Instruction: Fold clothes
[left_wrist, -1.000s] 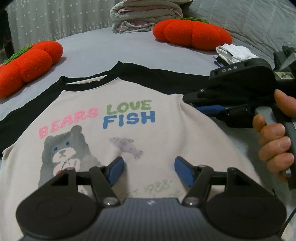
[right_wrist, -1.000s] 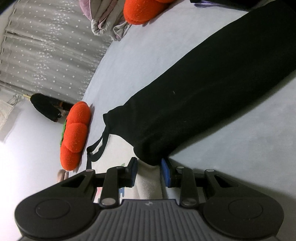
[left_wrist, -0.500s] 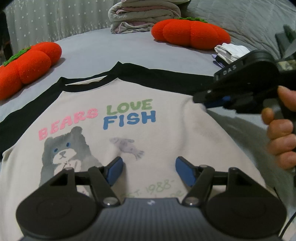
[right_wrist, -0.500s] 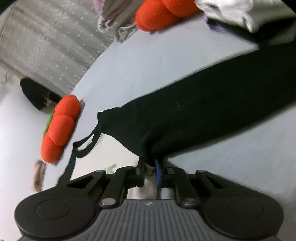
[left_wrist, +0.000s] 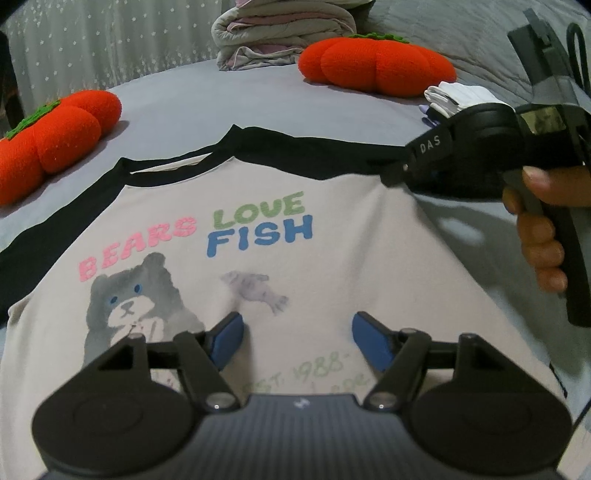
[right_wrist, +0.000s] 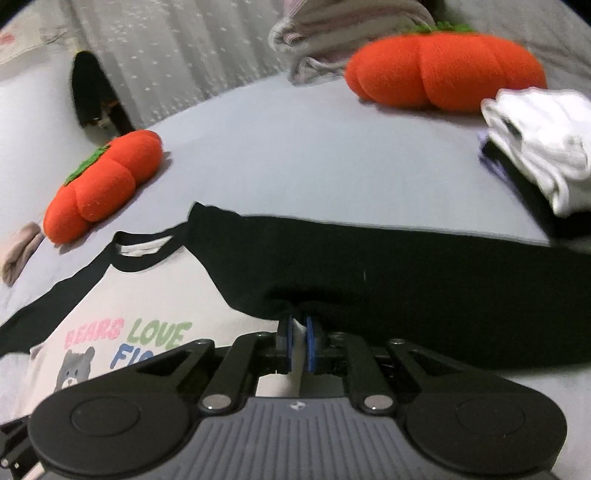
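Note:
A cream raglan shirt (left_wrist: 332, 258) with black sleeves and a "BEARS LOVE FISH" print lies face up on the grey bed. My left gripper (left_wrist: 297, 339) is open just above the shirt's lower front, empty. My right gripper (right_wrist: 298, 338) is shut on the shirt's fabric where the black right sleeve (right_wrist: 424, 280) meets the cream body, at the armpit. It also shows in the left wrist view (left_wrist: 395, 177), held by a hand at the shirt's right shoulder. The sleeve stretches out to the right.
Two orange pumpkin cushions (left_wrist: 55, 140) (left_wrist: 376, 66) lie on the bed (left_wrist: 258, 107), left and back right. A pile of folded blankets (left_wrist: 284, 33) sits at the back. Folded white and dark clothes (right_wrist: 535, 147) lie at the right, near the sleeve end.
My right gripper has closed on the shirt at the armpit and turned level, lifting the fabric a little. My left gripper has stayed open in place.

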